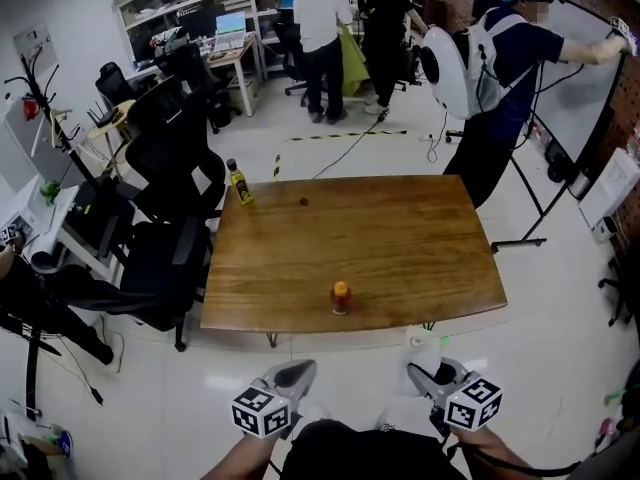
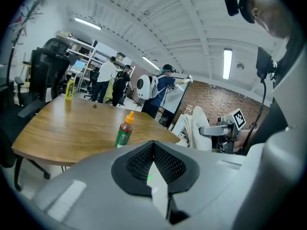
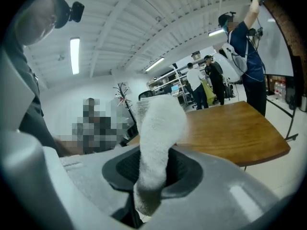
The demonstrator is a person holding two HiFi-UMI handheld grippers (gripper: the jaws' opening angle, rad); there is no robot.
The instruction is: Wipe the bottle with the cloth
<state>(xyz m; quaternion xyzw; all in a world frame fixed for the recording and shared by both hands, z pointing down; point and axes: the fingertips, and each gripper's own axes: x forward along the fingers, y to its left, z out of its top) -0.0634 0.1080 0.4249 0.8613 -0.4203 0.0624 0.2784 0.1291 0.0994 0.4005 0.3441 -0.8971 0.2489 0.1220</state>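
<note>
Head view: bottle upright near front edge of table, orange cap. Left gripper and right gripper off table.
Left gripper view: jaws closed, empty; bottle contents reddish.
Right gripper view: jaws clamp white cloth.

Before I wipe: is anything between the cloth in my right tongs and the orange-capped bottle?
Nothing visible: the orange-capped bottle stands alone on the table, near its front edge; the right tongs, gripping the cloth, are just off it.
</note>
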